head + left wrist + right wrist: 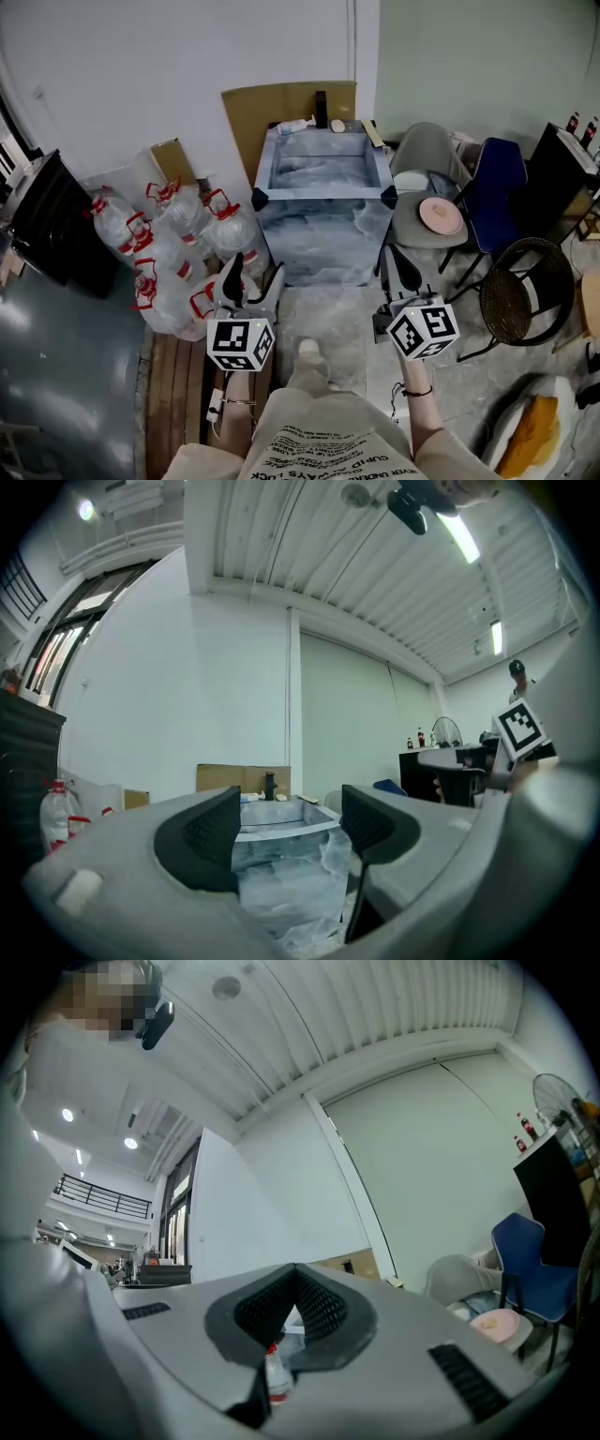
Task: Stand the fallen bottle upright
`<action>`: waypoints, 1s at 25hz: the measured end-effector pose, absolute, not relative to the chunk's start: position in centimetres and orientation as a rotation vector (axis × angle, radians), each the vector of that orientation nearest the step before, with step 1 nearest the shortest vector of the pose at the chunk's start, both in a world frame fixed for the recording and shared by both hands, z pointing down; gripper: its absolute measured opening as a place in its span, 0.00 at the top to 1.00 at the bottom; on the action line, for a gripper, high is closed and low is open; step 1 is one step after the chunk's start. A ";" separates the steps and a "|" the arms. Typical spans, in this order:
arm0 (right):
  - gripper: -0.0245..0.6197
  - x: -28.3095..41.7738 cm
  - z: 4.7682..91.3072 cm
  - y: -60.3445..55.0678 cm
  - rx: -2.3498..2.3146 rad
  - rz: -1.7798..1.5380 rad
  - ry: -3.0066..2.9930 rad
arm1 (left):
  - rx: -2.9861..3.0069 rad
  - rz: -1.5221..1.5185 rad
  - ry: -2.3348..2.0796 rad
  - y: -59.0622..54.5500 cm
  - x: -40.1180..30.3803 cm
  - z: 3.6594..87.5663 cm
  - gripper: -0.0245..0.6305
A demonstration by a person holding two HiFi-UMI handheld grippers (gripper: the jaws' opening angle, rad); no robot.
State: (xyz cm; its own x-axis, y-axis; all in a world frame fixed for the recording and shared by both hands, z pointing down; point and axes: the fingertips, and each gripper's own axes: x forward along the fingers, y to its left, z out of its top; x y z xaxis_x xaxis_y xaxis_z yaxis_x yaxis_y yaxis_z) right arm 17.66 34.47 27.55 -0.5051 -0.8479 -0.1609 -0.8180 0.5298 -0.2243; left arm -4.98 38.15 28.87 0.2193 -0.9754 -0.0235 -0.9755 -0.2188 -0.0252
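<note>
A small pale bottle (295, 125) lies on its side on the back rim of the film-wrapped sink (323, 202), beside a black tap (322, 108). Both grippers hover level in front of the sink, well short of that bottle. My left gripper (255, 267) is open, and in the left gripper view (286, 822) only the wrapped sink (281, 883) shows between its pads. My right gripper (394, 255) is shut with nothing held; its pads meet at the tips (295, 1279). A clear red-capped bottle (275, 1379) shows far off through the gap beneath them.
Several big clear water jugs (178, 244) with red caps are heaped left of the sink, above a wooden pallet (173, 394). A grey chair with a pink plate (439, 216), a blue chair (497, 183) and a black wire stool (525, 291) crowd the right. Cardboard (281, 108) leans on the wall.
</note>
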 end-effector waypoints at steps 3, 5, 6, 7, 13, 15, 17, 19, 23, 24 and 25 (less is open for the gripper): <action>0.96 16.4 27.9 32.5 -1.402 -0.183 2.540 | -2.435 0.003 1.952 36.4 -5.8 29.4 0.47; 0.96 15.3 27.9 30.8 -1.391 -0.185 2.552 | -2.434 -0.002 1.964 35.0 -6.7 29.7 0.47; 0.96 14.8 27.9 29.9 -1.386 -0.188 2.556 | -2.432 -0.004 1.971 34.2 -7.2 29.8 0.47; 0.96 14.3 27.9 28.9 -1.382 -0.191 2.555 | -2.430 -0.005 1.979 33.4 -7.8 29.9 0.47; 0.96 11.1 28.2 22.2 -1.371 -0.211 2.549 | -2.418 0.018 2.015 27.0 -11.3 30.2 0.47; 0.96 10.3 28.1 20.2 -1.376 -0.207 2.548 | -2.422 0.023 2.010 24.8 -12.2 30.1 0.47; 0.96 10.0 28.0 18.5 -1.392 -0.209 2.536 | -2.442 0.020 1.984 22.7 -12.6 29.9 0.47; 0.96 9.8 27.9 17.1 -1.411 -0.206 2.531 | -2.460 0.021 1.960 21.0 -12.8 29.8 0.47; 0.96 9.5 28.2 15.4 -1.444 -0.194 2.516 | -2.520 0.031 1.898 18.3 -12.6 30.1 0.47; 0.96 9.4 28.4 15.1 -1.453 -0.195 2.512 | -2.538 0.026 1.879 17.7 -12.4 30.3 0.47; 0.96 9.4 28.7 14.8 -1.463 -0.199 2.510 | -2.551 0.015 1.862 17.3 -12.2 30.5 0.47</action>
State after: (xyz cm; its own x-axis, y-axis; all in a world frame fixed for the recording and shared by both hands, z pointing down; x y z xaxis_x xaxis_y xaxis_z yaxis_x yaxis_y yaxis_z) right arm 9.43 14.76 28.66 -0.4756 -0.8702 -0.1284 -0.8392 0.4926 -0.2303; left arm -12.16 17.27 30.55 0.3048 -0.9524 0.0024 -0.9522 -0.3047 0.0195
